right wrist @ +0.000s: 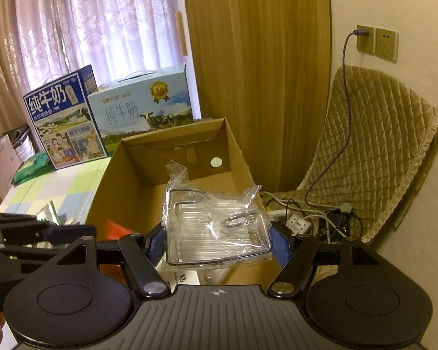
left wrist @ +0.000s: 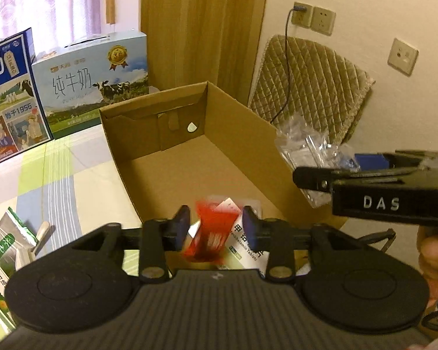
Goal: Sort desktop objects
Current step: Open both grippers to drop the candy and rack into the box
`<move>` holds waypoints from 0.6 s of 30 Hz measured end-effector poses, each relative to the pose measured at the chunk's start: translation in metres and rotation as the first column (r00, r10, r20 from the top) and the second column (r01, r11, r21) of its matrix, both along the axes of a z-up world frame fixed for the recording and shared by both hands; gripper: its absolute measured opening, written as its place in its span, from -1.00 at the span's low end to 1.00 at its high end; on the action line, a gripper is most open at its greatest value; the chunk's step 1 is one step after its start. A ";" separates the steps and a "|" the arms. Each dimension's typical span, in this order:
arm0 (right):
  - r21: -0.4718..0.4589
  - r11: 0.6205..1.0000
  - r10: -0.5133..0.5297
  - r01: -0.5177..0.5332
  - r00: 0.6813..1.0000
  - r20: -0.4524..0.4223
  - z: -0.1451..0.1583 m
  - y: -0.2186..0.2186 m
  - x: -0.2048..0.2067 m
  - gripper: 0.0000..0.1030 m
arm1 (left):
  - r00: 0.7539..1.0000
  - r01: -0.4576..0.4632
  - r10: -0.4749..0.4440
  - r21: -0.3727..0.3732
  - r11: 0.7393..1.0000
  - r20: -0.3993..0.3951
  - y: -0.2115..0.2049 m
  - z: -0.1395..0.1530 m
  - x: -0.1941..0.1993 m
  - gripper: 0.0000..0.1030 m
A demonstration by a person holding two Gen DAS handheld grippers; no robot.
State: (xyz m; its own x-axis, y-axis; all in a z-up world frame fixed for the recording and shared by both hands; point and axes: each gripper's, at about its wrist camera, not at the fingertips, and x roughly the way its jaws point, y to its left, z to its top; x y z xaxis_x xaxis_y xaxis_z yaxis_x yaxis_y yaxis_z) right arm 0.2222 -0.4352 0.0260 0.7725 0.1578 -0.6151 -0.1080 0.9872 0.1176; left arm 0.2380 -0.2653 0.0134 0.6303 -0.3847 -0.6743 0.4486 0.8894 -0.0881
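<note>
The left gripper hangs over the near rim of the open cardboard box, its blue pads spread apart; a blurred red packet sits in the gap, touching neither pad as far as can be seen, above a white medicine box lying inside. The right gripper is clamped on a clear plastic-wrapped tray containing bent metal wire, held above the box's near right portion. The far half of the box floor is bare and unobstructed. Two milk cartons stand just behind the far wall. Right of the box, cables and a power strip crowd the floor beside a quilted cushion.
</note>
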 end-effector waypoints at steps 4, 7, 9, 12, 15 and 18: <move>0.002 1.000 0.002 -0.002 1.000 -0.004 -0.001 0.001 0.000 0.31 | 1.000 -0.012 0.011 0.006 1.000 0.018 0.008 0.005 -0.005 -0.33; 0.004 1.000 0.009 -0.009 1.000 -0.006 -0.001 0.003 -0.001 0.31 | 0.999 -0.033 0.033 -0.007 0.999 0.028 0.019 0.010 -0.012 -0.30; 0.003 1.000 0.015 -0.015 1.000 -0.006 0.000 0.006 -0.001 0.31 | 0.999 -0.041 0.041 -0.011 0.999 0.033 0.025 0.013 -0.016 -0.27; 0.000 1.000 0.026 -0.026 1.000 -0.012 -0.001 0.010 0.001 0.31 | 0.998 -0.051 0.051 -0.013 0.999 0.041 0.033 0.017 -0.024 -0.27; 0.006 0.999 0.040 -0.040 0.999 -0.030 -0.003 0.014 0.005 0.31 | 0.997 -0.061 0.062 -0.022 0.998 0.041 0.039 0.019 -0.030 -0.23; 0.016 0.999 0.045 -0.044 0.998 -0.045 -0.007 0.018 0.010 0.32 | 0.997 -0.069 0.070 -0.025 0.997 0.038 0.045 0.020 -0.034 -0.19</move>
